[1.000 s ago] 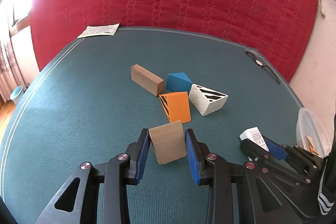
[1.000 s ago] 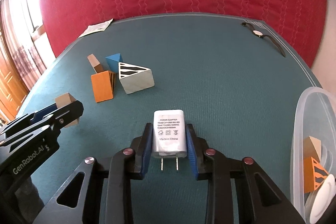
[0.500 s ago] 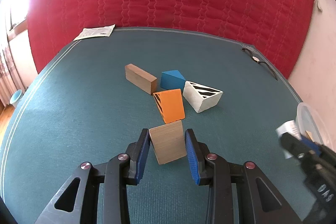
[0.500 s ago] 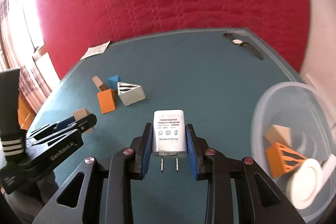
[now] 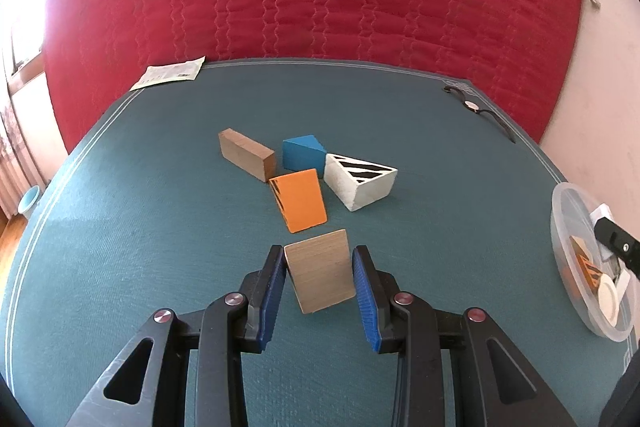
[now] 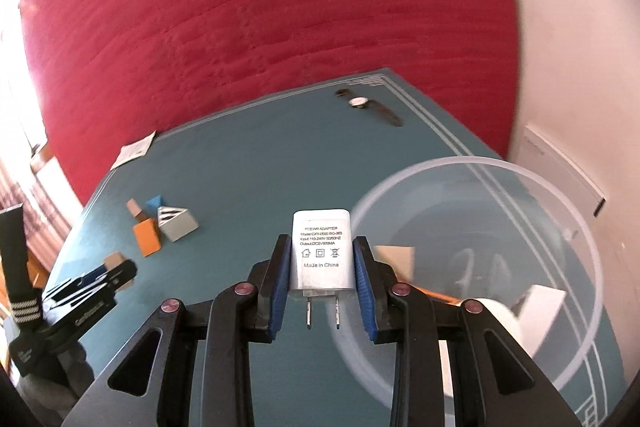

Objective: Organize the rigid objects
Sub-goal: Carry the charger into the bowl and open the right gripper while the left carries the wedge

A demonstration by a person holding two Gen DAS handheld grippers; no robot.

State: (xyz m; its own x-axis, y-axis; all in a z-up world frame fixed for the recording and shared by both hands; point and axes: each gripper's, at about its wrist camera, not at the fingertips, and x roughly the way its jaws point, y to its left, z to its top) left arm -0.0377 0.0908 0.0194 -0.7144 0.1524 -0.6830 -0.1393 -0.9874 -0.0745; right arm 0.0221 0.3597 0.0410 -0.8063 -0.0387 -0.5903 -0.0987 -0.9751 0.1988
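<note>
The power adapter [image 6: 322,250] appeared light, rigid and smooth-sided — best gripped across its flat side faces, clear of the prongs. The right gripper [image 6: 322,263] was closed narrowly on it, held at the near rim of the clear container [image 6: 472,163]. The left gripper [image 5: 320,277] clamped a wooden block [image 5: 321,270] — stiff, light — just above the table [image 5: 120,207].

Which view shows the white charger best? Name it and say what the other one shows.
The right wrist view: the charger sits centred between the right tongs, label and both prongs readable. The left wrist view shows only a white corner of it at the right edge, over the clear bowl.
</note>
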